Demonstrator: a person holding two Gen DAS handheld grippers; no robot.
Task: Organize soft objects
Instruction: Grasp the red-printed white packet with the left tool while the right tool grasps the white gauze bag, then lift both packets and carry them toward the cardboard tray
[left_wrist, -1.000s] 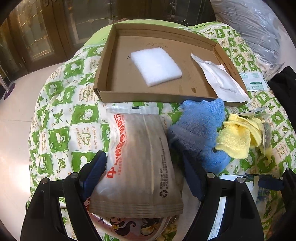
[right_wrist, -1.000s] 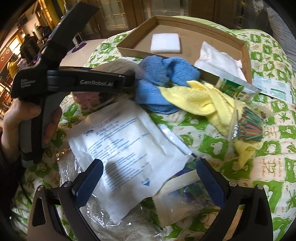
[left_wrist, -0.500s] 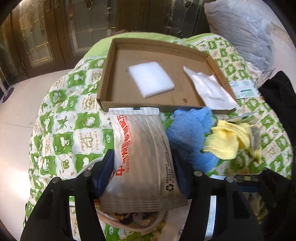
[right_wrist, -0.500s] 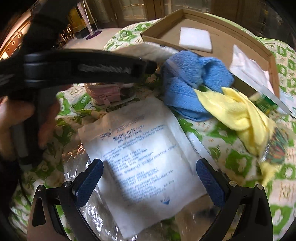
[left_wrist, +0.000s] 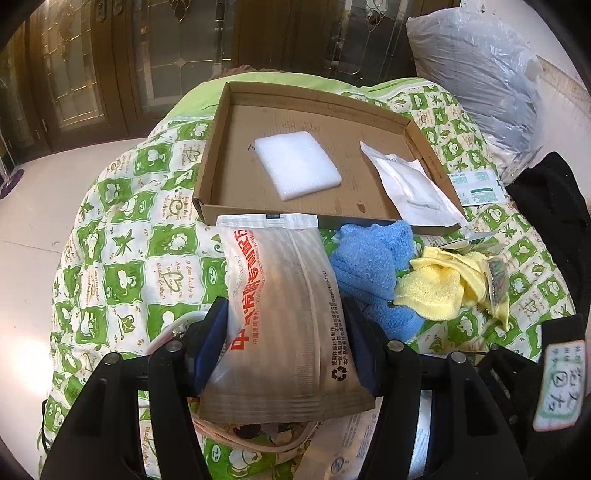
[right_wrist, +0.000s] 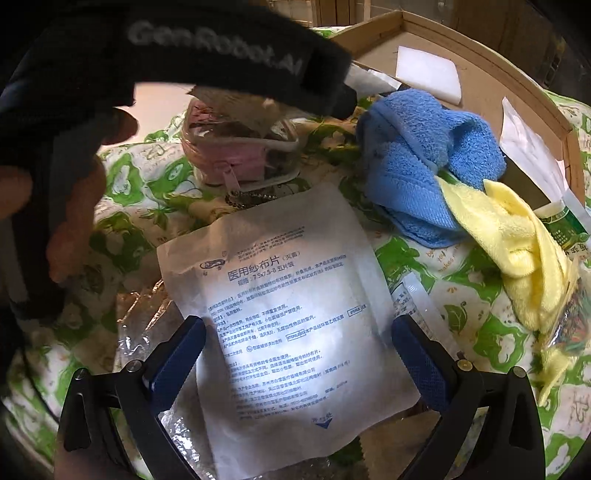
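Observation:
My left gripper (left_wrist: 284, 302) is shut on a grey plastic pouch (left_wrist: 280, 254) with red lettering, both pads pressing its sides, held just above the quilt. Beyond it lies a flat cardboard tray (left_wrist: 236, 184) holding a white foam pad (left_wrist: 297, 164) and a white packet (left_wrist: 410, 188). My right gripper (right_wrist: 297, 325) points down over a white gauze packet (right_wrist: 273, 266). Its jaws are closing, the packet lies between them, and the pads are not pressing it. A blue towel (right_wrist: 417, 158) and a yellow cloth (right_wrist: 517, 236) lie crumpled to the right.
A green-and-white quilt (left_wrist: 129, 258) covers the surface, with pale floor (left_wrist: 29, 221) off its left edge. A pink zip pouch (right_wrist: 236, 155) sits behind the gauze packet, crinkled clear plastic (right_wrist: 147, 321) under it. A grey plastic bag (left_wrist: 480, 74) and a dark garment (left_wrist: 546, 221) lie right.
The left jaws closed onto the grey pouch and raised it slightly. The right gripper dropped closer over the white gauze packet, and its jaws began narrowing.

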